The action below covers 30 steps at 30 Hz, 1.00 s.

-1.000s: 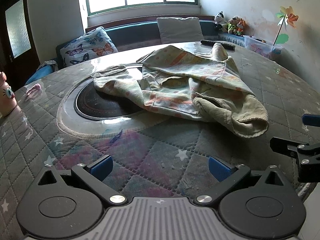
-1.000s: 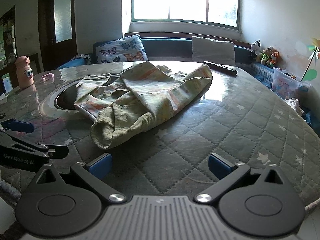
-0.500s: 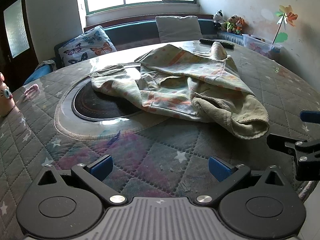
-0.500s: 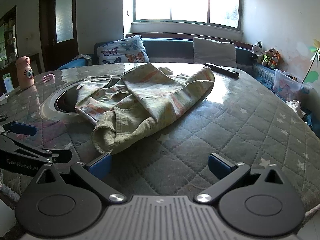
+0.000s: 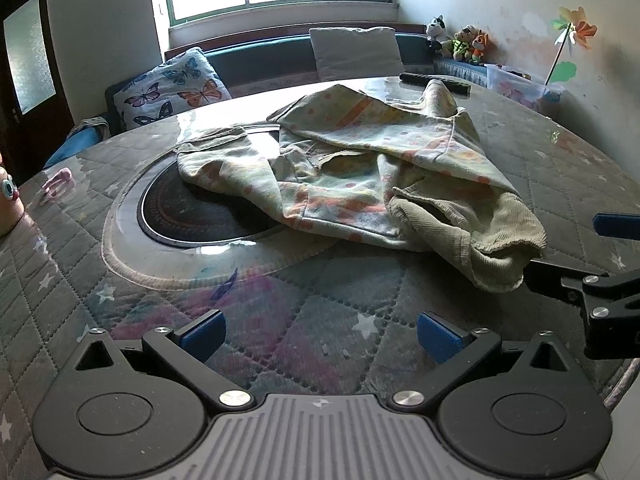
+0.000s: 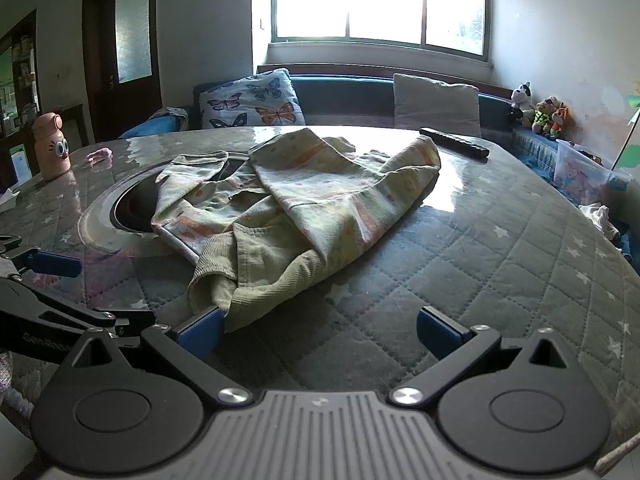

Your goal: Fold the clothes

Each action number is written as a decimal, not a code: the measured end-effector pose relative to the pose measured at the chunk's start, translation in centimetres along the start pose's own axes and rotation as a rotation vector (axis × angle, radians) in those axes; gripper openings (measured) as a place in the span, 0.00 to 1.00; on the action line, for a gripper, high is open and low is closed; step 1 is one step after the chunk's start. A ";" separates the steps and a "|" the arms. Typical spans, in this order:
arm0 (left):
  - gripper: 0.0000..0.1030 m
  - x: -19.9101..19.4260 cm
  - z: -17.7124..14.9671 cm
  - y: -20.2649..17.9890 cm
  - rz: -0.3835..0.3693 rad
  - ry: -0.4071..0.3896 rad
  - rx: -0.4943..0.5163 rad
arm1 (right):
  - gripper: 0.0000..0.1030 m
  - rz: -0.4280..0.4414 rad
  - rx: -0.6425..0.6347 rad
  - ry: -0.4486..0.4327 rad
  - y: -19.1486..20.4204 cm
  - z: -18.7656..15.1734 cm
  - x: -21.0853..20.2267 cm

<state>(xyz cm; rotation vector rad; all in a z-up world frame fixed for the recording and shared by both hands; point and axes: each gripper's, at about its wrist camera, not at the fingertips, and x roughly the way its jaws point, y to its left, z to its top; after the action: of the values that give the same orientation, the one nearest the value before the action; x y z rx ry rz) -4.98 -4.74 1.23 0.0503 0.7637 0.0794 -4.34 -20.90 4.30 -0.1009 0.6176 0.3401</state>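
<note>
A crumpled pale yellow-green garment (image 5: pixel 360 172) with orange dots lies in a heap on the round quilted table (image 5: pixel 280 320); it also shows in the right wrist view (image 6: pixel 304 200). Its ribbed cuff end (image 6: pixel 224 288) points at me. My left gripper (image 5: pixel 318 334) is open and empty, over bare table short of the garment. My right gripper (image 6: pixel 318 330) is open, its left fingertip (image 6: pixel 200 330) right at the cuff edge. The right gripper also shows at the right edge of the left wrist view (image 5: pixel 580 256), its jaws apart beside the cuff.
A dark round inset (image 5: pixel 200 212) sits in the table's middle, partly under the garment. A black remote (image 6: pixel 454 142) lies at the far side. A pink bottle (image 6: pixel 50 146) stands far left. A bench with cushions (image 6: pixel 256 100) and a plastic bin (image 6: pixel 584 168) lie behind the table.
Both grippers have moved forward toward the garment. The right gripper's left fingertip has come up to the cuff edge. Both stay open; the garment has not moved.
</note>
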 end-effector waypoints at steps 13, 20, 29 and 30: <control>1.00 1.0 2.0 0.6 0.009 -0.016 0.021 | 1.00 0.034 -0.014 0.005 0.1 2.2 1.7; 1.00 2.0 4.0 2.0 0.035 -0.027 0.014 | 1.00 0.064 -0.062 0.007 0.2 5.2 3.3; 1.00 4.1 6.7 4.0 0.078 -0.027 0.010 | 1.00 0.071 -0.111 0.023 0.1 8.8 7.1; 1.00 4.4 7.1 4.2 0.080 -0.026 0.007 | 1.00 0.068 -0.121 0.023 0.1 9.1 7.6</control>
<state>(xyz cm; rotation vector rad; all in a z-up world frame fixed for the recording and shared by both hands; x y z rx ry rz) 2.85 -0.32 3.62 0.0888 0.7361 0.1521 6.43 -16.94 7.33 -0.2004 0.6235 0.4430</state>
